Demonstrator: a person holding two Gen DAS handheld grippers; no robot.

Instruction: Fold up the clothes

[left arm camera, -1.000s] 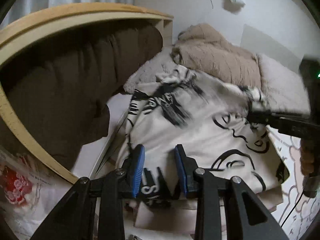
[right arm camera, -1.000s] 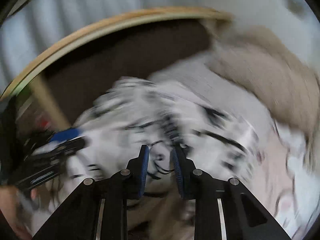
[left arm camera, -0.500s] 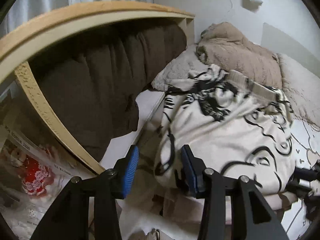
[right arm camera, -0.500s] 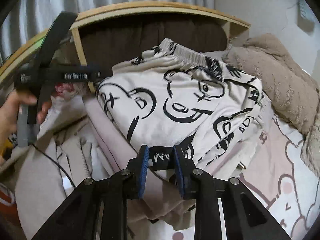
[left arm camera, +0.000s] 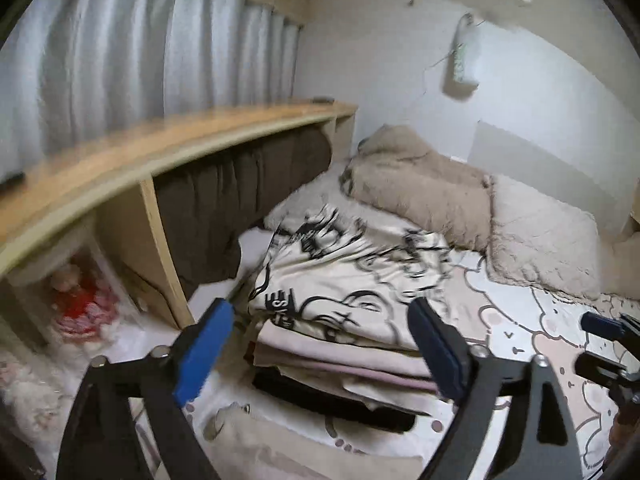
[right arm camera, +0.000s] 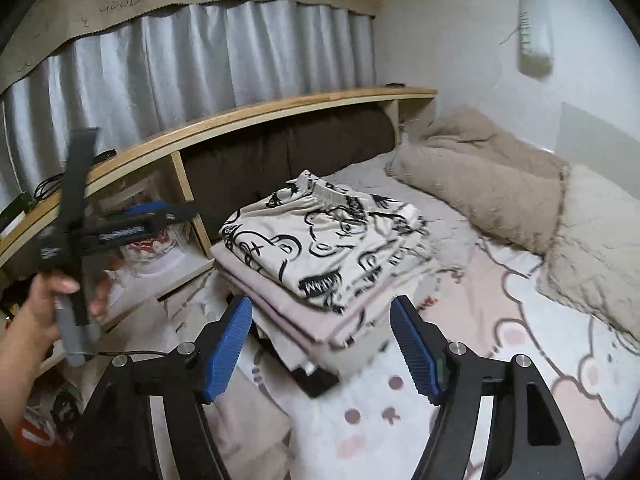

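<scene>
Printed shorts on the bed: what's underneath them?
The printed shorts lie folded on top of a stack: pale pinkish folded garments directly below, then a black item at the bottom. How many pieces are inside the stack is hidden.

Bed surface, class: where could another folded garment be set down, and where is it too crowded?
Free: the bear-print sheet between the clothes stack and the beige blankets, and the dotted sheet in front of the stack, ahead of the open right tool. Crowded: the stack's left side, hemmed by the wooden shelf, where the open left tool hangs.
</scene>
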